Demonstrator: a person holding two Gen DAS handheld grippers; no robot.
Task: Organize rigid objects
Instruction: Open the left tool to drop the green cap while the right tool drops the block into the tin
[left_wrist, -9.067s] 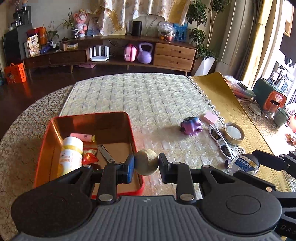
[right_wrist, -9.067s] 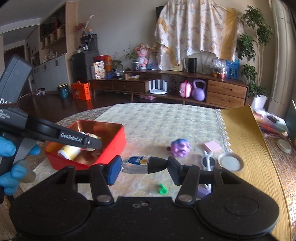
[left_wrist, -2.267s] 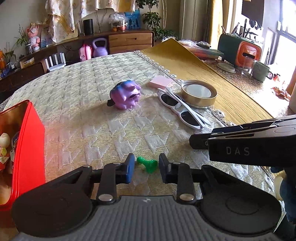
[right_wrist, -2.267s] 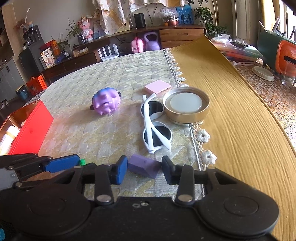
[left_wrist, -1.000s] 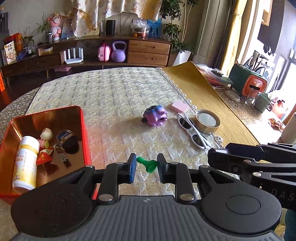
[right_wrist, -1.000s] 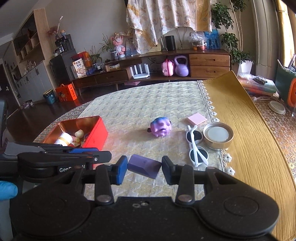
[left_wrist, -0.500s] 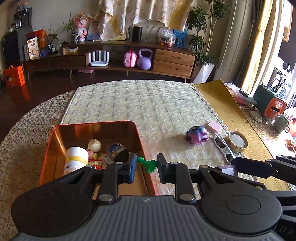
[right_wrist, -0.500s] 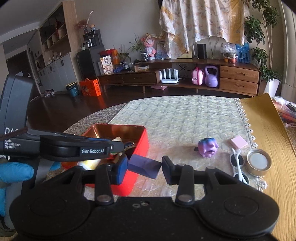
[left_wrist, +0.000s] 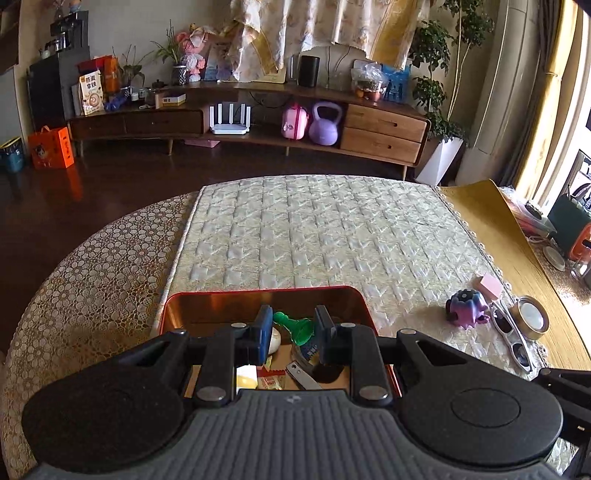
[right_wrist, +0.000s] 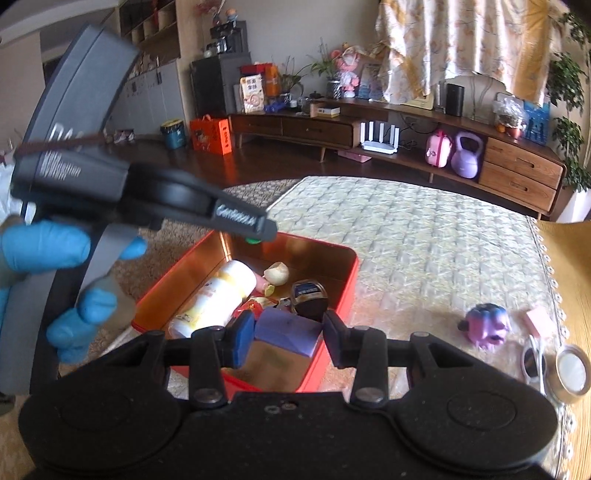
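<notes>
A red tin box (left_wrist: 173, 304) (right_wrist: 343, 284) sits on the quilted cloth and holds a white bottle (right_wrist: 218, 295), a dark tape measure (right_wrist: 308, 295) and small items. My left gripper (left_wrist: 293, 328) is shut on a green chess pawn (left_wrist: 295, 325) above the box; it also shows in the right wrist view (right_wrist: 255, 240). My right gripper (right_wrist: 288, 332) is shut on a purple block (right_wrist: 288, 330) over the box's near side.
A purple toy (left_wrist: 467, 312) (right_wrist: 487, 325), a pink eraser (left_wrist: 491, 286), white sunglasses (left_wrist: 513, 339) and a round tin (left_wrist: 532, 317) lie on the right. A yellow mat (left_wrist: 517, 236) covers the table's right part.
Both grippers have moved left with their objects and now hover over the red box. The left gripper sits higher and further in.
</notes>
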